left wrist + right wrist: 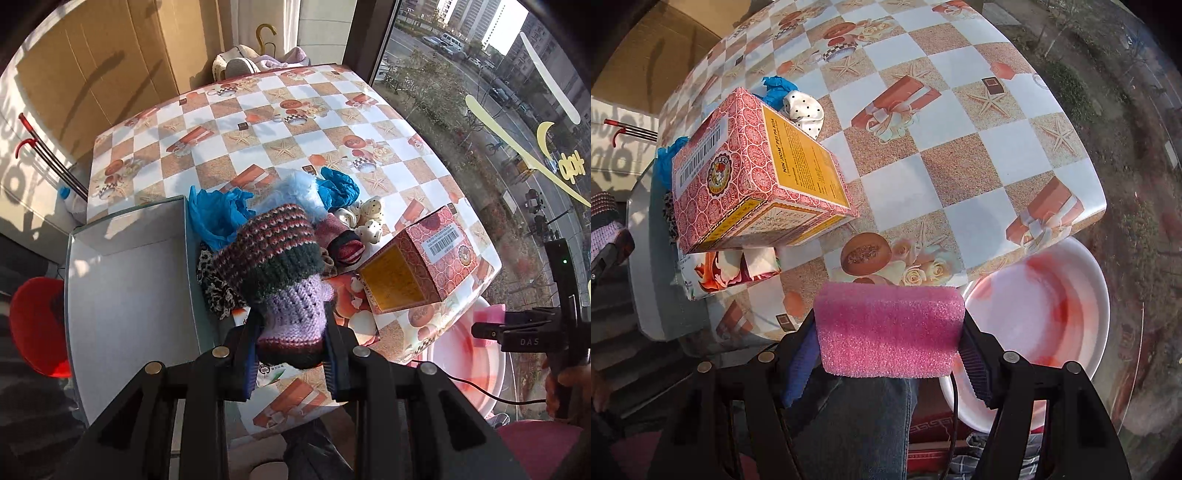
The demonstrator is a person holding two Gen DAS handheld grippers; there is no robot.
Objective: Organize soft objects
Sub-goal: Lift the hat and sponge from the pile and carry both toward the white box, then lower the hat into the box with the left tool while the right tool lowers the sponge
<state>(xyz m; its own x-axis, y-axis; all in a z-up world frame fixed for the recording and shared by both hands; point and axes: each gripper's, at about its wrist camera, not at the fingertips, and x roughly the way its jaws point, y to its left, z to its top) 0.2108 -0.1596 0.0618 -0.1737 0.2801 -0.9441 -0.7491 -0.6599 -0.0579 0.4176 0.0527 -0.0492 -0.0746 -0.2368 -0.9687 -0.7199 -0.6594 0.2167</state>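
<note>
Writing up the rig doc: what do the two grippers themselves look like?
Both: matte black plastic linkage arms with silver round pivot pins. Left gripper has blue ribbed finger pads. Right gripper has blue-purple ribbed pads, white "DAS" lettering, a green LED and a thin black cable, per the left view.

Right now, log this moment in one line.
left gripper: shut on knitted hat | right gripper: shut on pink sponge | gray box: open
</note>
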